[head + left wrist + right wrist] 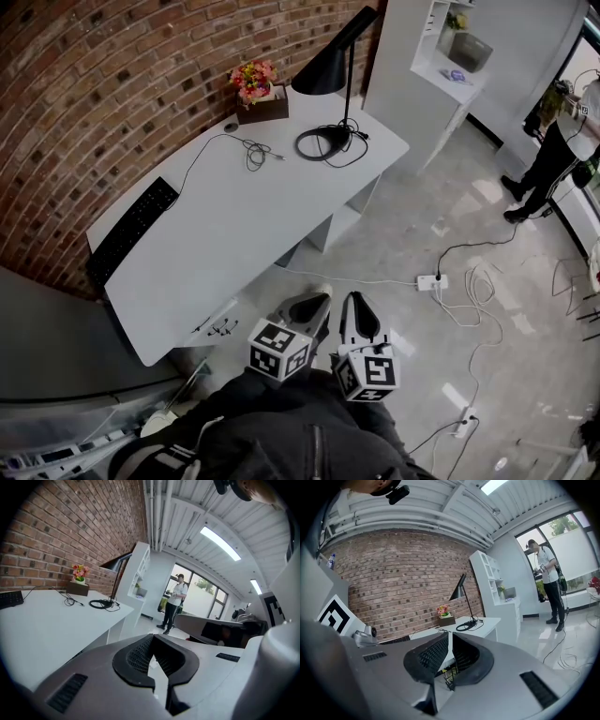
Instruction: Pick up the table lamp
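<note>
The black table lamp [327,73] stands at the far right end of the white desk [216,244], its ring base [322,143] flat on the top with its cord coiled beside it. The left gripper view shows the lamp [114,579] far ahead, and in the right gripper view the lamp [462,594] is also far off. My left gripper [313,300] and right gripper [355,303] hang side by side off the desk's near edge, well short of the lamp. Both are shut with nothing between their jaws, as the left gripper [152,640] and right gripper [450,638] show close up.
On the desk are a box of flowers [259,94], a black keyboard [132,230] and a thin cable [251,152]. A white shelf unit [441,56] stands beyond the desk. A power strip [431,280] and cords lie on the floor. A person [561,141] stands far right.
</note>
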The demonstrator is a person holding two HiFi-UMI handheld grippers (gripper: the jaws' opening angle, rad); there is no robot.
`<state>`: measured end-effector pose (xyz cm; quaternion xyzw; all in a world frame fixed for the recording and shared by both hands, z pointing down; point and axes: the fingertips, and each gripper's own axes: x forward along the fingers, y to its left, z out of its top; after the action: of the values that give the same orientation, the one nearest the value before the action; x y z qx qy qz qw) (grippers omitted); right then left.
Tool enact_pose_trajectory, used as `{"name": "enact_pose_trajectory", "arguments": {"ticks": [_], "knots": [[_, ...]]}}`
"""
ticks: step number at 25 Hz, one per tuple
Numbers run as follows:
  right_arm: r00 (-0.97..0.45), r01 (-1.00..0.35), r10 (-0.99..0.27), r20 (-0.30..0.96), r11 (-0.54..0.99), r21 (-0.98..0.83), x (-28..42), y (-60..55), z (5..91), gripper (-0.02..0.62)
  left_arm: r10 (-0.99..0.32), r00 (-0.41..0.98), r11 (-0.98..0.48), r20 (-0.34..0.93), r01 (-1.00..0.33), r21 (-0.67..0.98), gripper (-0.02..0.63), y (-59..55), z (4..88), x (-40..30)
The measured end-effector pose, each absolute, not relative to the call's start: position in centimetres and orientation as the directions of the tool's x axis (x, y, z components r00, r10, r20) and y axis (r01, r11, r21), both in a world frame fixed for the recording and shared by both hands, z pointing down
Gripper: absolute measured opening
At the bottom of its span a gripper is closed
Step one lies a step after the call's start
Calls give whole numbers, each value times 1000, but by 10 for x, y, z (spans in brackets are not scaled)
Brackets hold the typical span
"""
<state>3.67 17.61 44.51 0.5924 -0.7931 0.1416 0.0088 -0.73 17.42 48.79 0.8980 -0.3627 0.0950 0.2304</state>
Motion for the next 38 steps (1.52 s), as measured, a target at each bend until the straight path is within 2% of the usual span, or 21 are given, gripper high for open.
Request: {"name": "enact_pose_trajectory", "arguments": {"ticks": [11, 27, 38], "knots": [[-300, -942, -932, 203, 257, -215, 53, 116, 450, 12, -587, 739, -649, 329, -673, 355, 5, 106, 484, 20], [-258, -960, -933, 252, 218, -173, 105, -24, 441, 11, -552, 785, -682, 280, -619, 389, 5, -52, 458, 76], [-298, -951, -922, 248, 265, -157, 117, -119, 442, 11, -599, 760, -645, 251, -644, 412, 5, -152, 455, 83]]}}
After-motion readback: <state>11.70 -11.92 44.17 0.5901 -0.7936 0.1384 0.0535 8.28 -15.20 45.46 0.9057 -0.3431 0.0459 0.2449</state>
